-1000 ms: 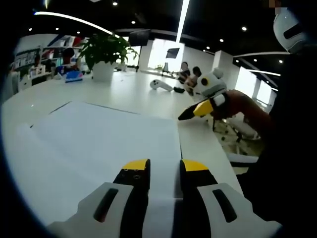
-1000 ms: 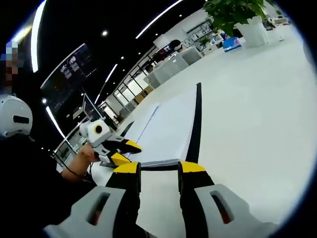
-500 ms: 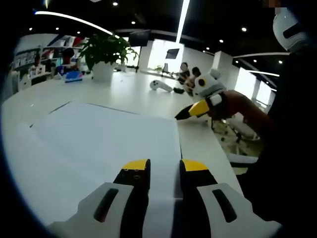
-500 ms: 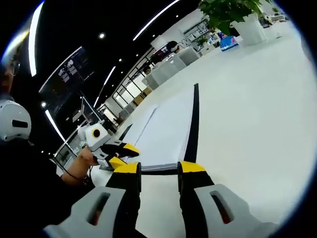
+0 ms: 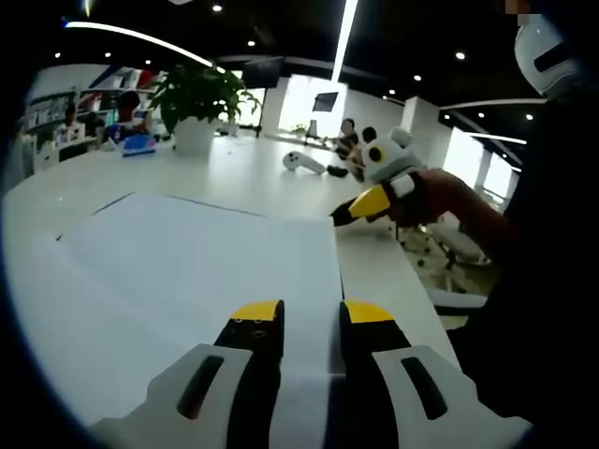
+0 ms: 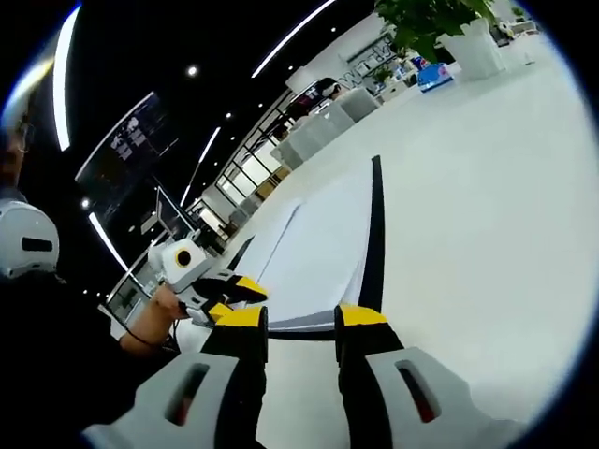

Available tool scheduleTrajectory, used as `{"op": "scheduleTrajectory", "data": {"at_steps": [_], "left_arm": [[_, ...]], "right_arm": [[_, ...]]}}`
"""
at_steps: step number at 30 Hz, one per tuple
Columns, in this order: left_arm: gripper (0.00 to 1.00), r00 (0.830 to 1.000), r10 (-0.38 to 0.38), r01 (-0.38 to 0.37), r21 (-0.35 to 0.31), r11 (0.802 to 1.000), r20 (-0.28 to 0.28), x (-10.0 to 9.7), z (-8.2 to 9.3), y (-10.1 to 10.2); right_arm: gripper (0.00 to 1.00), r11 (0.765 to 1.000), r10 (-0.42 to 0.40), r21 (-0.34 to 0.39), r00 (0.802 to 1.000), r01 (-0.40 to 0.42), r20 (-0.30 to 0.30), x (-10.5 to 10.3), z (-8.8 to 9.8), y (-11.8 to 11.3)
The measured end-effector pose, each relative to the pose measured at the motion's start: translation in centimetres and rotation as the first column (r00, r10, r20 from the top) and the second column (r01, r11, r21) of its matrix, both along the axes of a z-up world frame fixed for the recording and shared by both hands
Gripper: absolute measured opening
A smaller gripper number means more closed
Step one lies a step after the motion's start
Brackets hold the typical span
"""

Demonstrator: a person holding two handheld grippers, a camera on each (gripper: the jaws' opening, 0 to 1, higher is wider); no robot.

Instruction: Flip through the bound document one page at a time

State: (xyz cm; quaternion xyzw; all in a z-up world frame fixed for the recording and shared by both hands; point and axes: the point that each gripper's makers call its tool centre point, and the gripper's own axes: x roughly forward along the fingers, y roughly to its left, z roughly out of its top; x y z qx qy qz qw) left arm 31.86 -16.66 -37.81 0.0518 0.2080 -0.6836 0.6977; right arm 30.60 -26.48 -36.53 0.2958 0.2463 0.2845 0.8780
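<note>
The bound document [image 5: 206, 262] lies flat and white on the white table [image 5: 253, 168]. My left gripper [image 5: 312, 311] hovers over its near edge, jaws apart, with only paper showing in the gap. A hand holds my right gripper [image 5: 337, 217] at the document's far right corner. In the right gripper view the document [image 6: 318, 253] stretches away, with its black binding strip [image 6: 372, 224] along the right side. My right gripper [image 6: 301, 316] stands open there, a grey page edge in the gap. The left gripper [image 6: 234, 292] rests at the left by the paper.
A potted plant [image 5: 197, 103] stands far back on the table, also top right as the plant [image 6: 440, 28]. A small white device [image 5: 304, 161] lies beyond the document. People sit at the table's far end [image 5: 356, 140]. The table edge and chairs [image 5: 459, 243] are on the right.
In the left gripper view the right gripper has risen a little at the far right corner. The right gripper view has tilted slightly. The left gripper has held still.
</note>
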Motion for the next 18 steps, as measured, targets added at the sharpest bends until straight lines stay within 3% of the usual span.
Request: {"op": "scheduleTrajectory", "data": {"at_steps": [18], "left_arm": [[0.26, 0.999, 0.003, -0.004, 0.009, 1.0, 0.039, 0.0, -0.1, 0.0]], "right_arm": [[0.21, 0.994, -0.013, -0.107, 1.0, 0.011, -0.018, 1.7, -0.6, 1.2]]}}
